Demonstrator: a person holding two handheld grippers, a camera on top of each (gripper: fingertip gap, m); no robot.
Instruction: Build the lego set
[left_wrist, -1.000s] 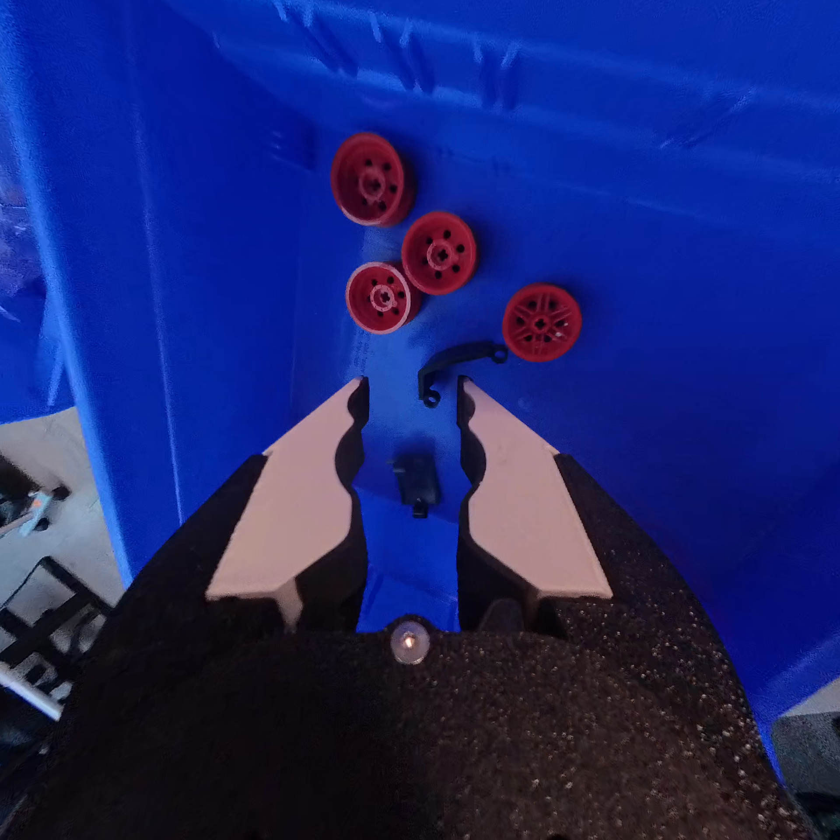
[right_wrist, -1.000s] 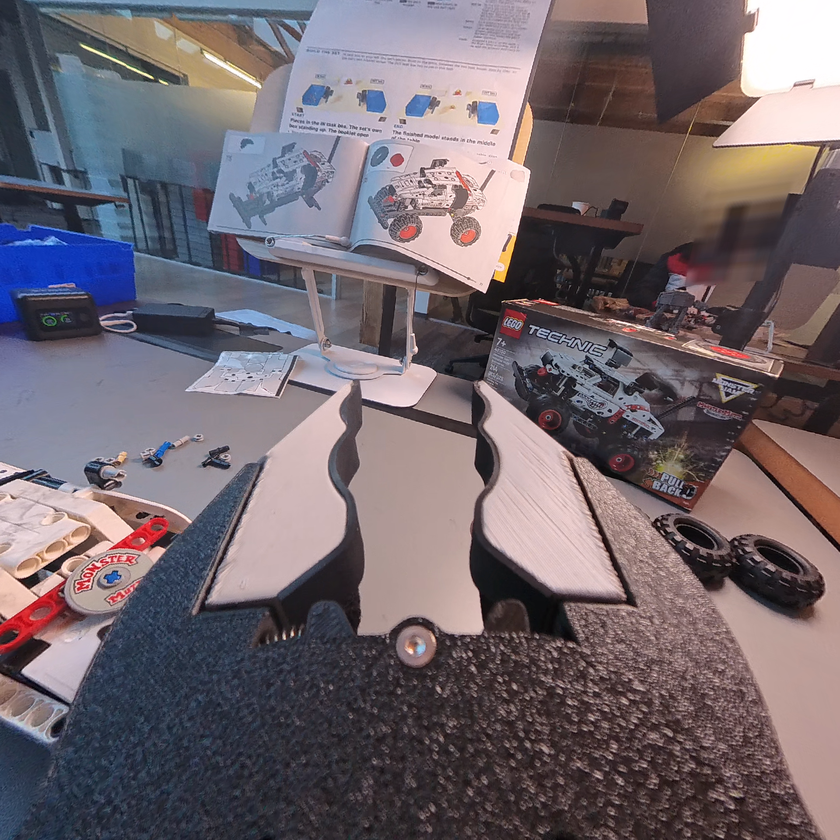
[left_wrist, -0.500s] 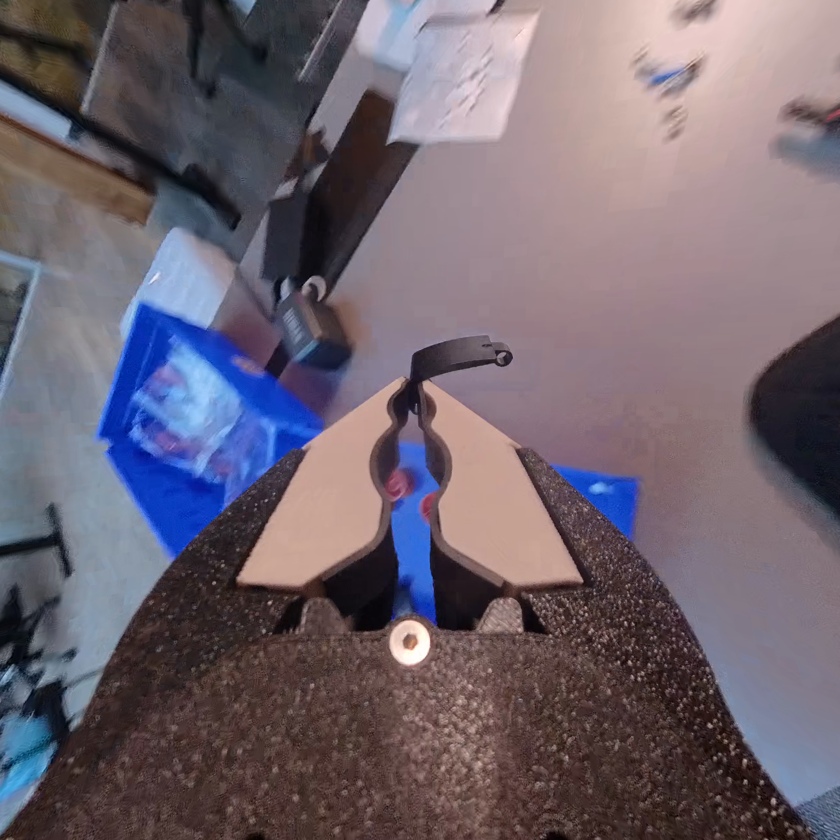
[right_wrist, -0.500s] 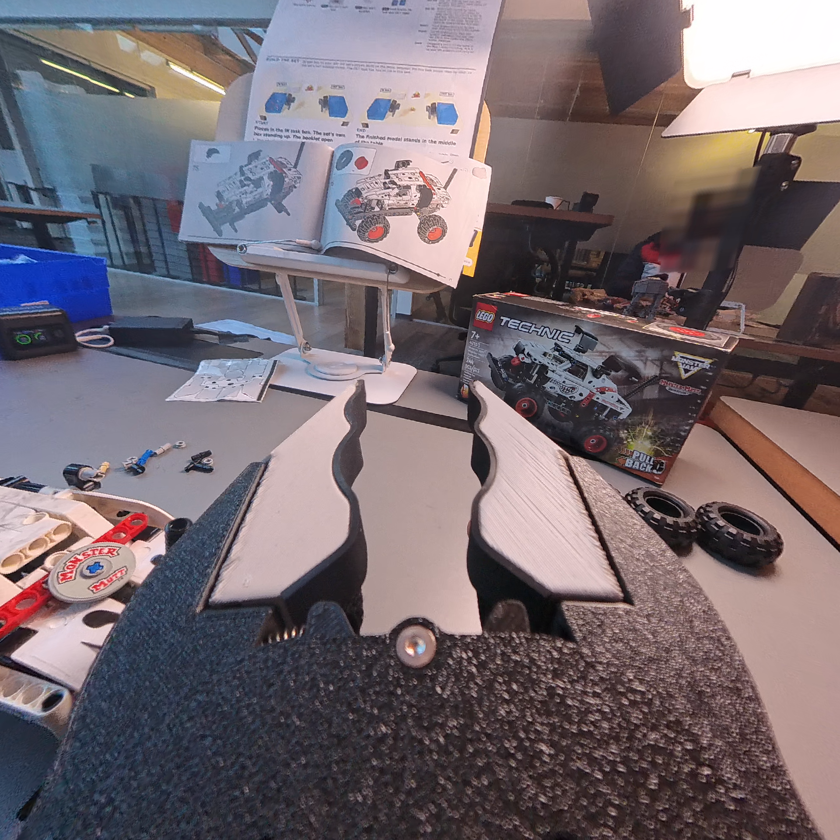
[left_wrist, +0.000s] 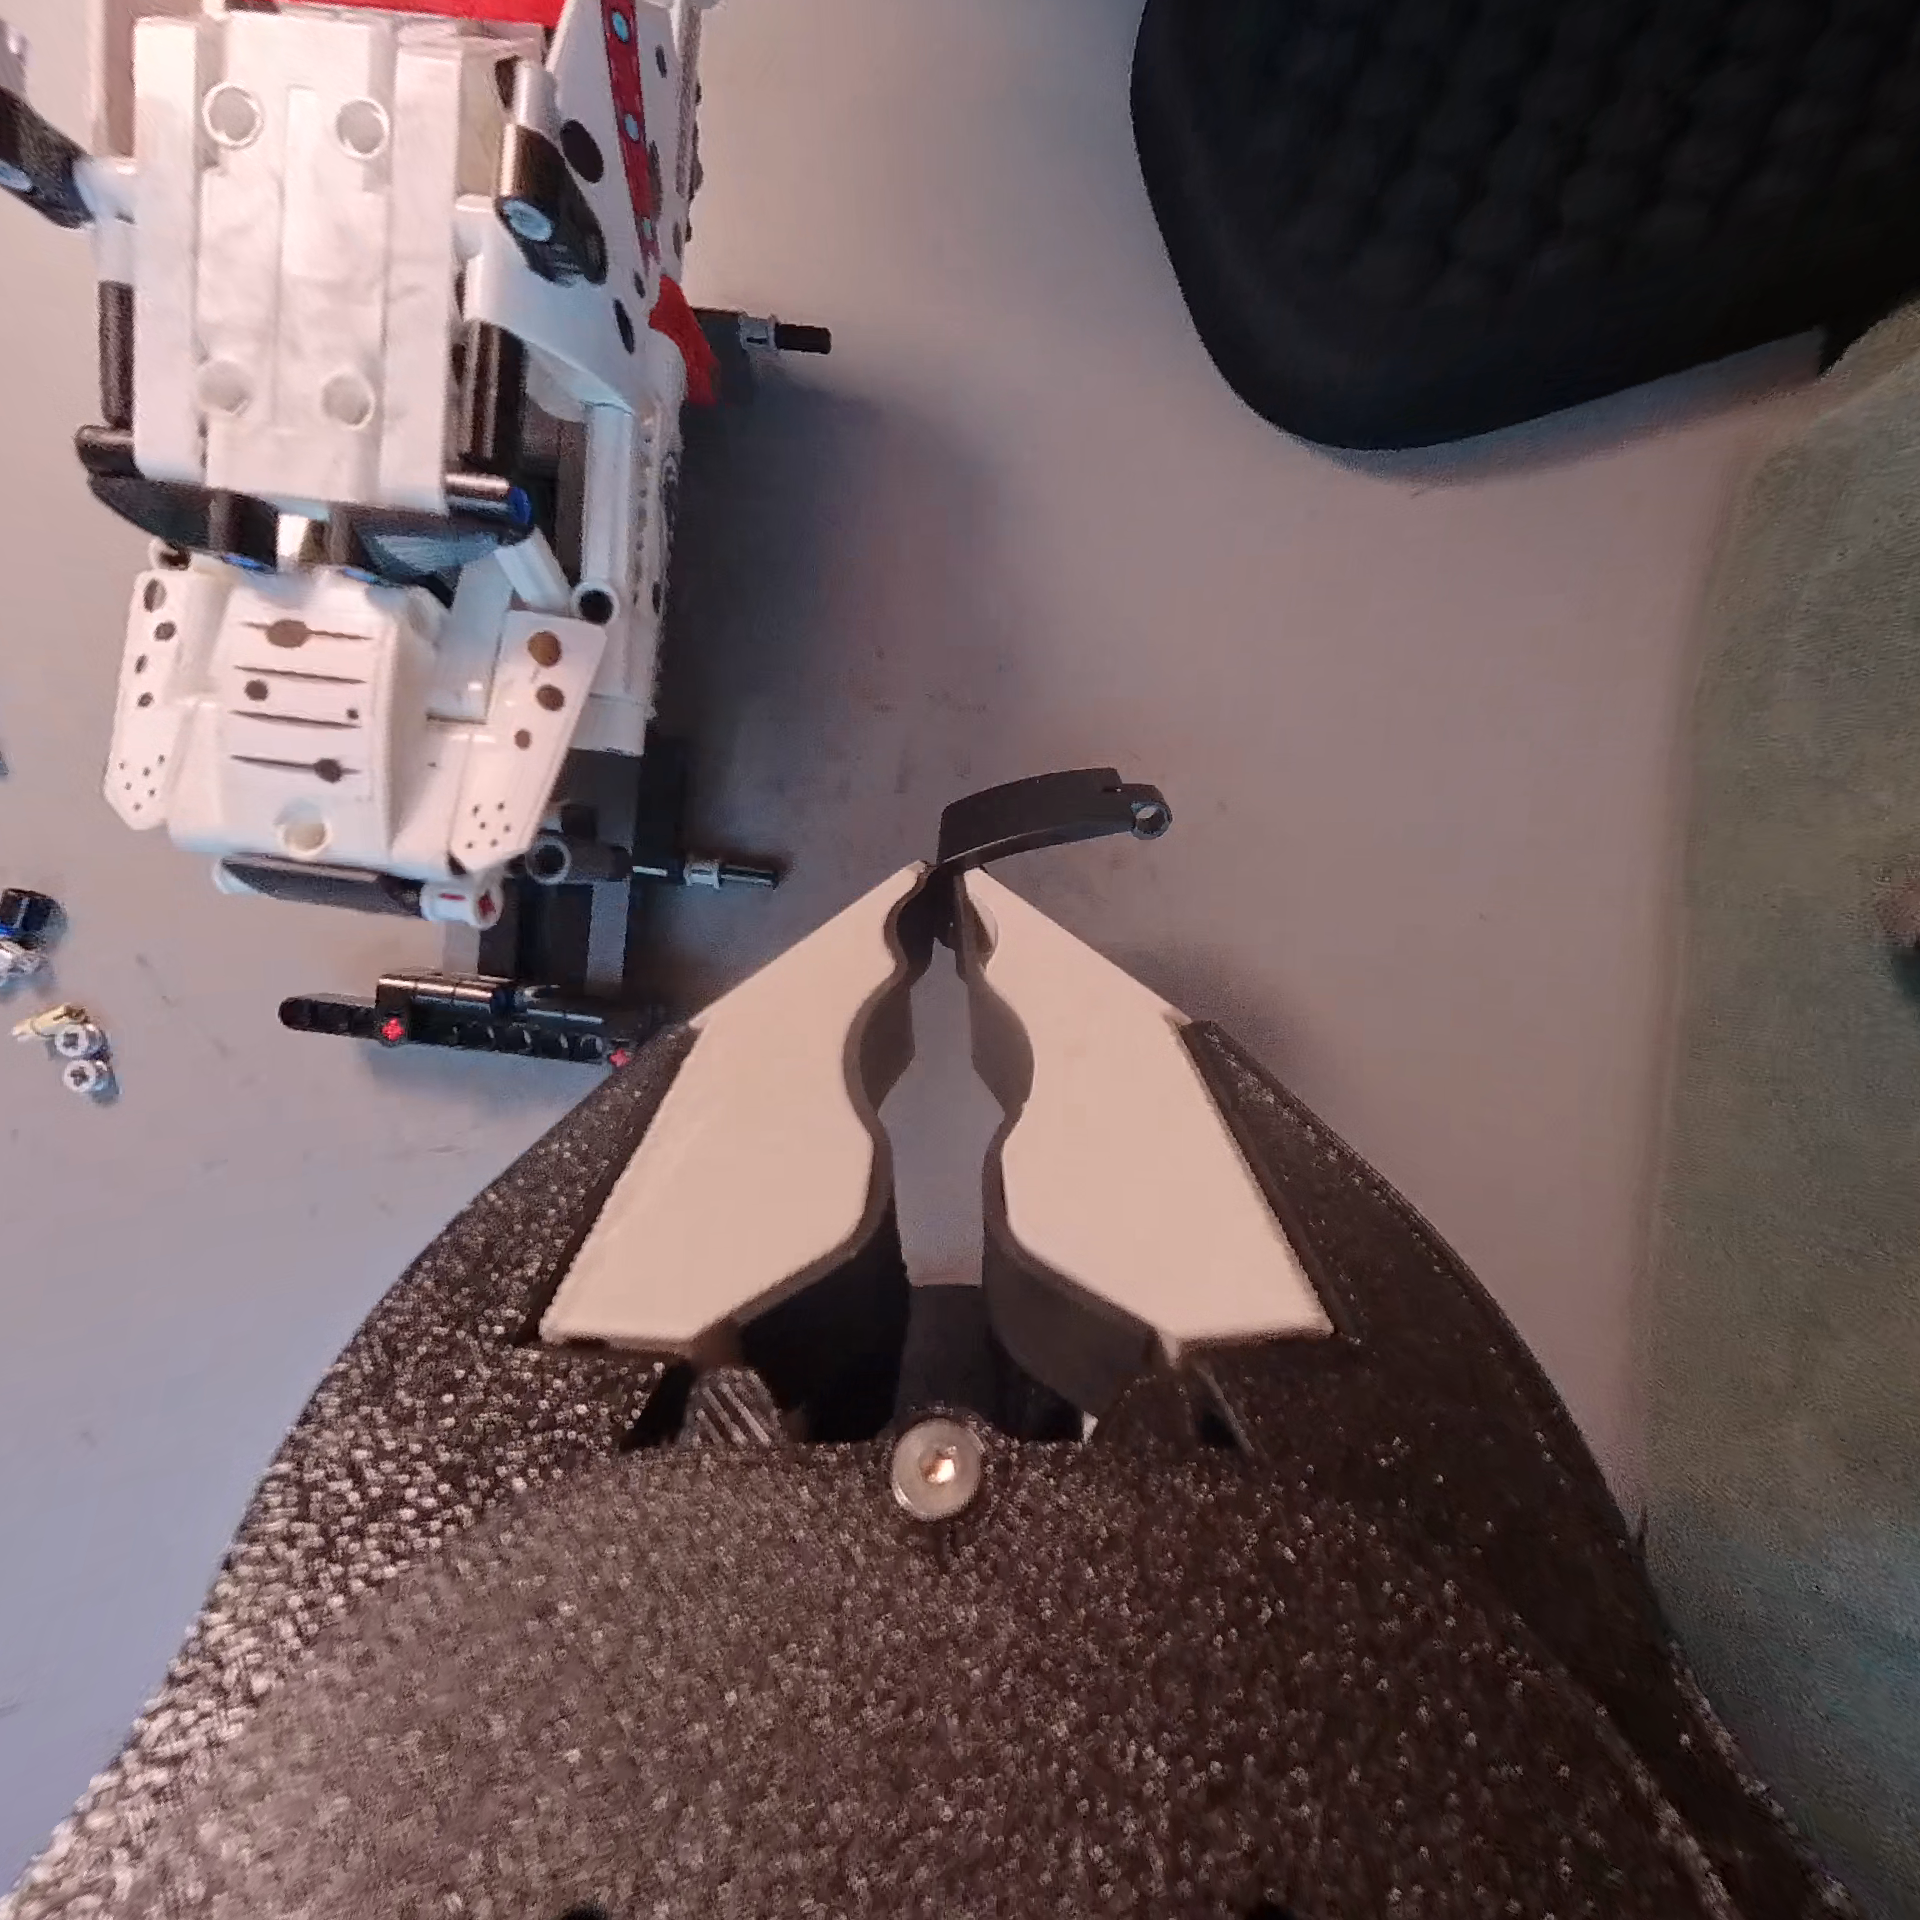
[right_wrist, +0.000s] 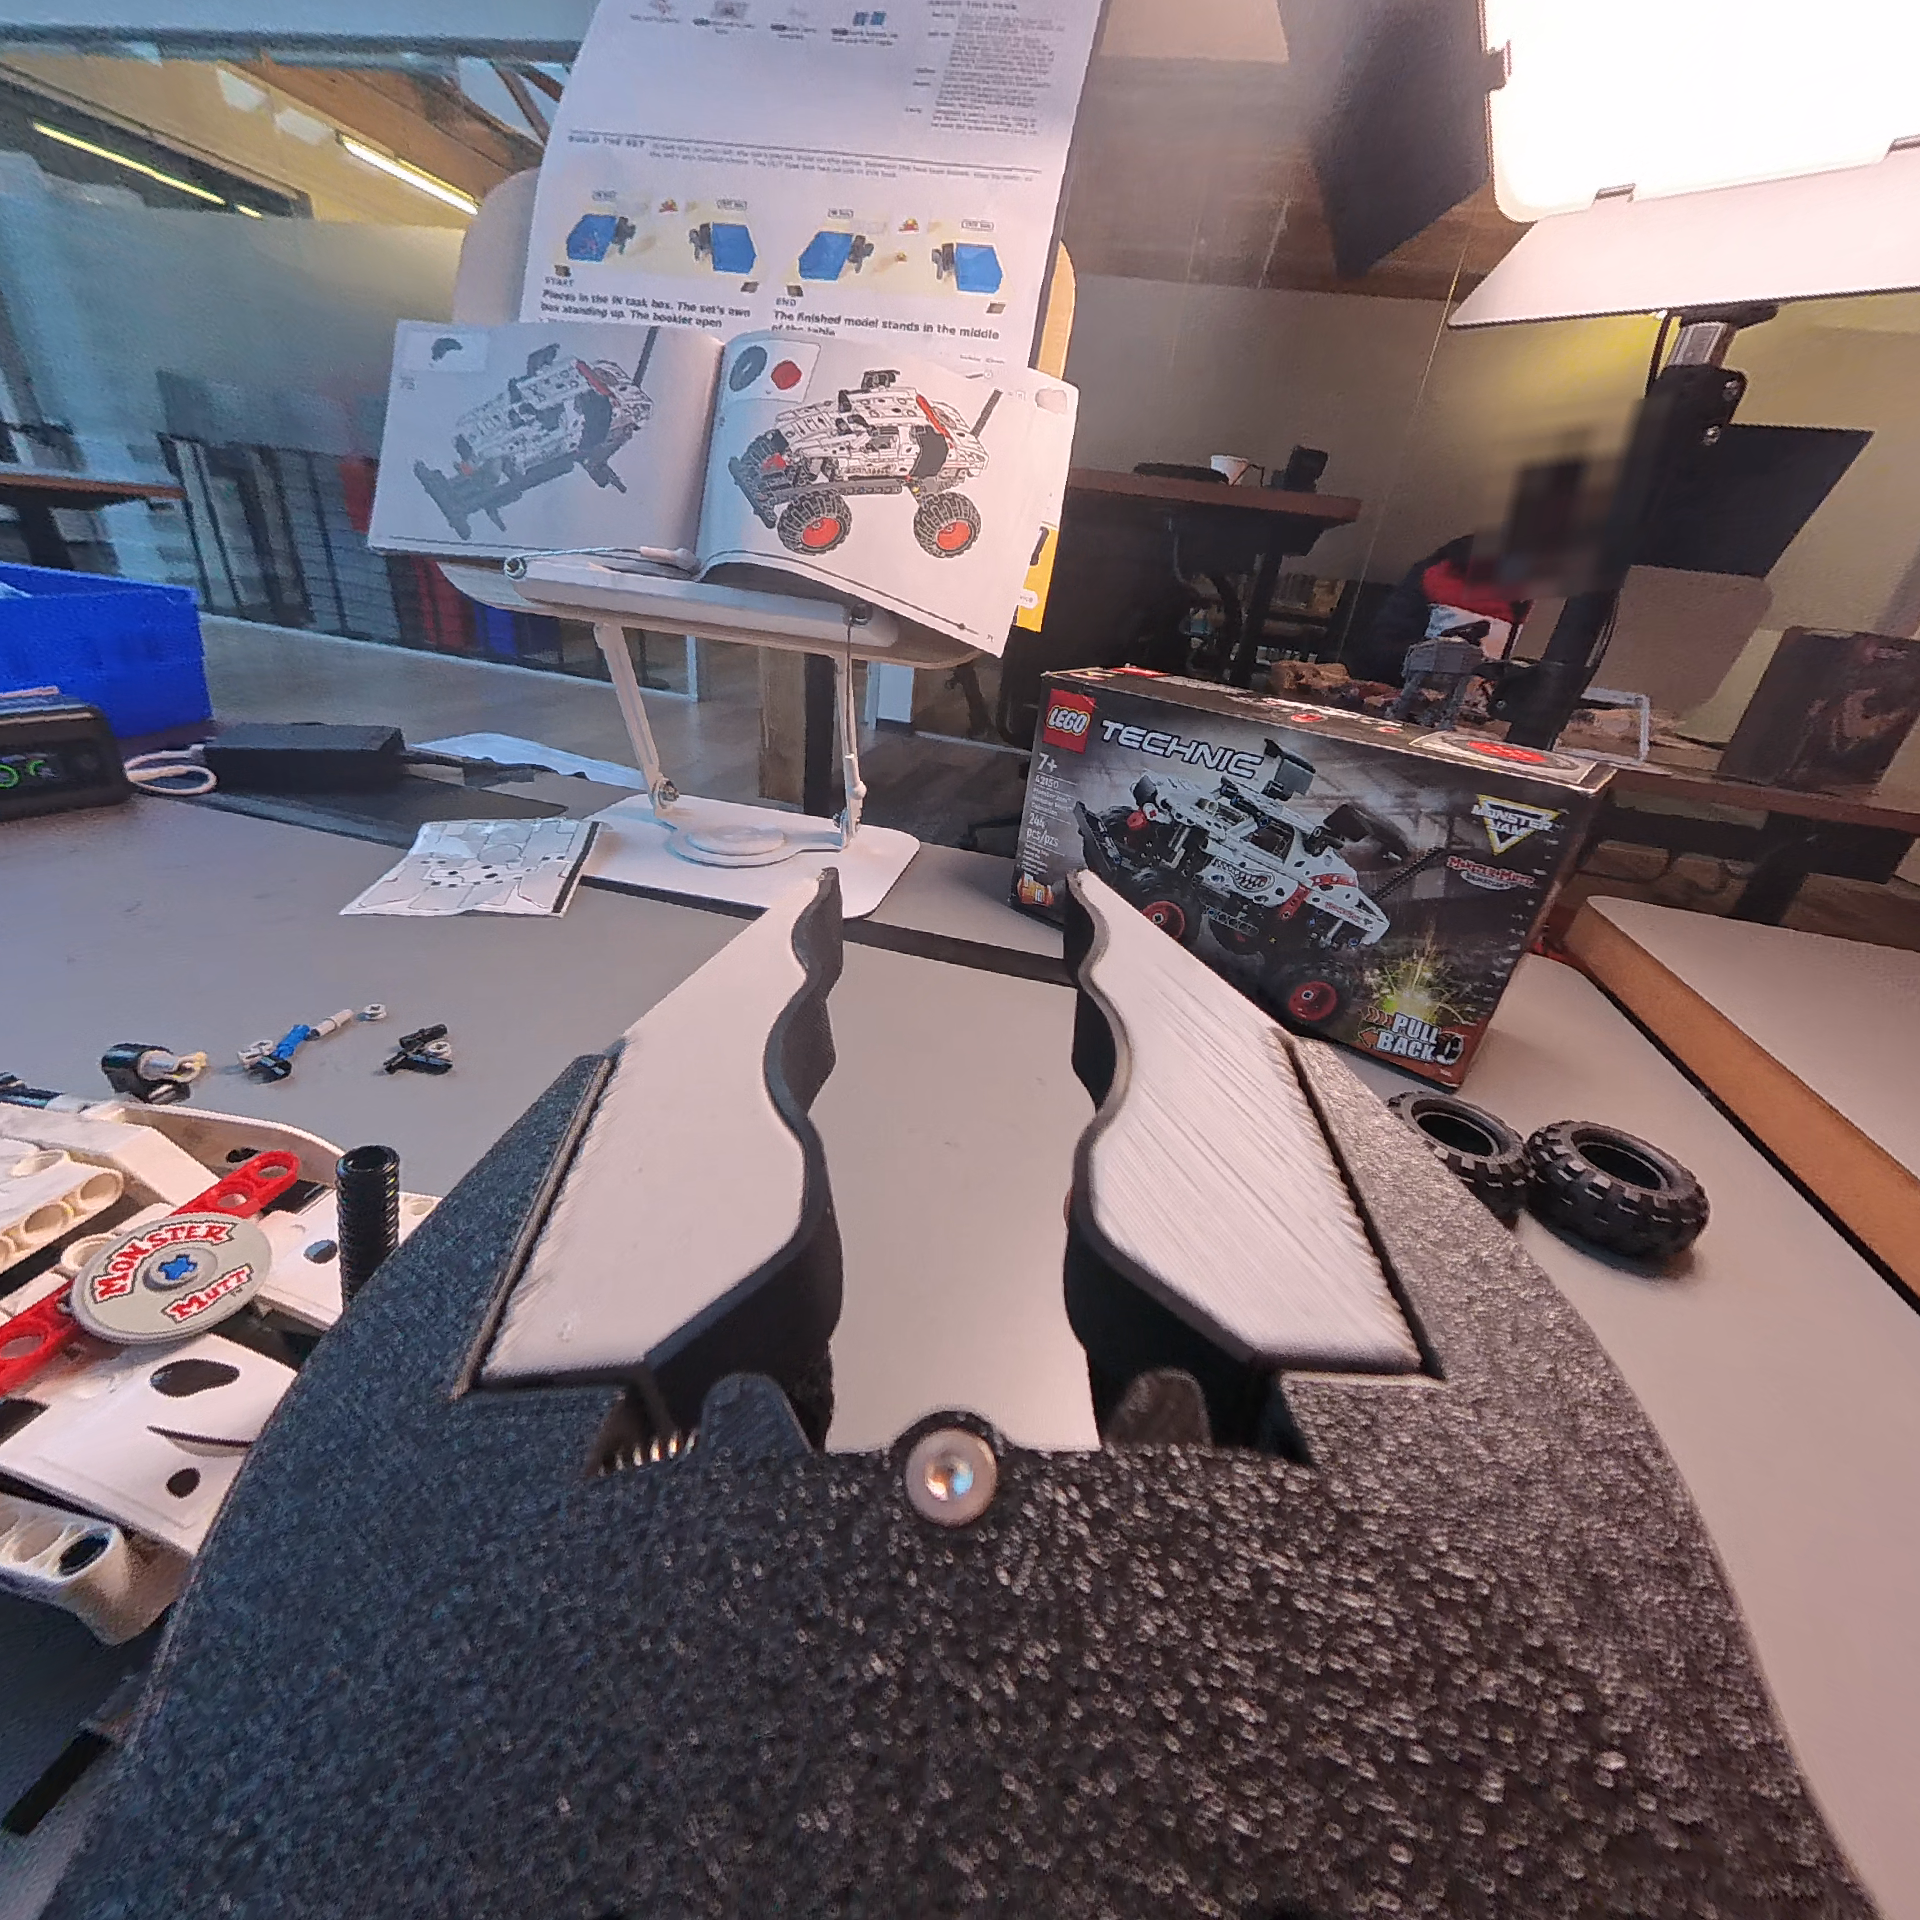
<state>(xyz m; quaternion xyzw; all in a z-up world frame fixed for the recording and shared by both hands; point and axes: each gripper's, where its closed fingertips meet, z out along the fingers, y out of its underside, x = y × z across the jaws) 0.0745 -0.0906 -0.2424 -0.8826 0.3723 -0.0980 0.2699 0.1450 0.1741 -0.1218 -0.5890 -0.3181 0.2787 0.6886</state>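
Left gripper (left_wrist: 940, 899) is clamped on one end of a curved black piece (left_wrist: 1044, 810), w/ the rest sticking out past the tips to the right. Prob held by the end so the little ring on the free end stays clear for plugging in. It's hovering over the grey table (left_wrist: 1299, 675), just right of the half-built white truck (left_wrist: 353, 499), which sits flat w/ bare axle pins poking out the side, no wheels on yet.

Right gripper (right_wrist: 951, 909) is spread wide, nothing in it, parked low beside the truck, imo ready to steady it.

Instruction booklet (right_wrist: 717, 457) is propped on a stand facing the builder, set box (right_wrist: 1299, 862) next to it, two black tires (right_wrist: 1548, 1179) waiting near the box.
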